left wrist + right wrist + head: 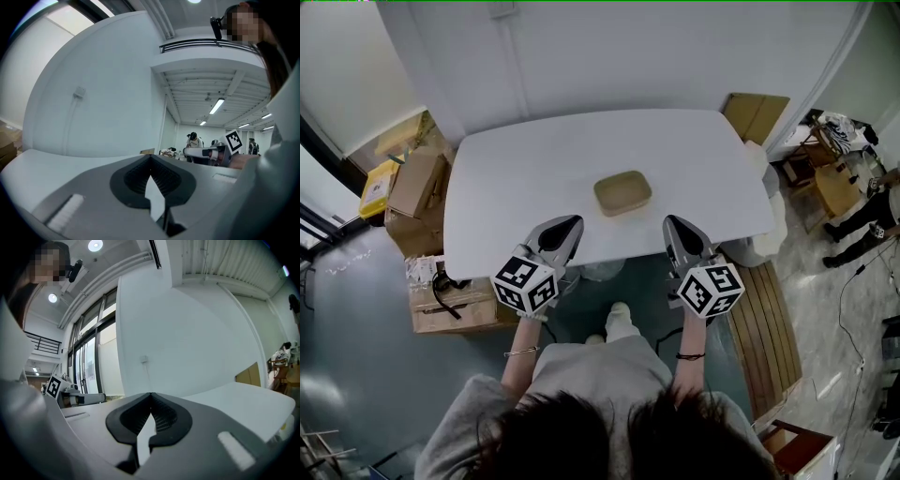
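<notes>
A shallow tan tray (622,192) lies near the middle of the white table (516,169). My left gripper (571,224) hovers over the table's near edge, just left of the tray, its jaws closed tip to tip with nothing between them. My right gripper (673,224) mirrors it on the tray's right, also shut and empty. In the left gripper view the left gripper (150,157) is shut and the right gripper's marker cube (233,139) shows beyond it. In the right gripper view the right gripper (151,395) is shut, and the tray is hidden.
Cardboard boxes (417,187) are stacked on the floor left of the table, and another box (757,114) leans at the back right. A slatted wooden pallet (764,319) lies on the floor to the right. A person (862,220) stands at the far right.
</notes>
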The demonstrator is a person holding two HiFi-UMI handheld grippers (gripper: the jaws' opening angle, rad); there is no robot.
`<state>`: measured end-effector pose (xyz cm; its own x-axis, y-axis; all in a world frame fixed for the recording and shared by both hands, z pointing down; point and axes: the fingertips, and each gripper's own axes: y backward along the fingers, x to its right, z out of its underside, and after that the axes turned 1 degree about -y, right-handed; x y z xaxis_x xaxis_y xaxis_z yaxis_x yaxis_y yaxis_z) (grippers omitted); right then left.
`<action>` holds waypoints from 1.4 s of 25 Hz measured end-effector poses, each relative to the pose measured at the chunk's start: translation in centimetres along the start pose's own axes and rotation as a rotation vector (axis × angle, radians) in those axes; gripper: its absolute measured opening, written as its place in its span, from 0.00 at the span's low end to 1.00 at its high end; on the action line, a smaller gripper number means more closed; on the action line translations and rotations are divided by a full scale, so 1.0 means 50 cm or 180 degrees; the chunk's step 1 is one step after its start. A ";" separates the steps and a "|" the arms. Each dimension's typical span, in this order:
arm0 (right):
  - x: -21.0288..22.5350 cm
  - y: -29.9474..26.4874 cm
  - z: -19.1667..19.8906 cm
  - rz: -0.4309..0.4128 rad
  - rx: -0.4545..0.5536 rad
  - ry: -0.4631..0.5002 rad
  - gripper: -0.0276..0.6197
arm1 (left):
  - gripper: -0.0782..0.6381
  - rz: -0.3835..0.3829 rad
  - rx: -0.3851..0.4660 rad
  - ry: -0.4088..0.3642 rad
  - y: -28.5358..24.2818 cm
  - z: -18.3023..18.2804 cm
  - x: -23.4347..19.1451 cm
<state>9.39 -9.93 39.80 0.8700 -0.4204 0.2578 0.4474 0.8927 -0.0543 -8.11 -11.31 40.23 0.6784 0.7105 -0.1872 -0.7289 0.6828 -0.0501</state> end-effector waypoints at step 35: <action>0.226 -0.298 0.001 -0.0603 -0.0601 -0.0114 0.06 | 0.10 -0.0748 -0.0221 0.0312 -0.227 0.050 -0.164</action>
<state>12.53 -27.99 43.58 0.7606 -0.5681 0.3143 0.6353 0.7510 -0.1799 -5.14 -24.46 44.76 0.8201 0.5115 -0.2566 -0.5592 0.8114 -0.1699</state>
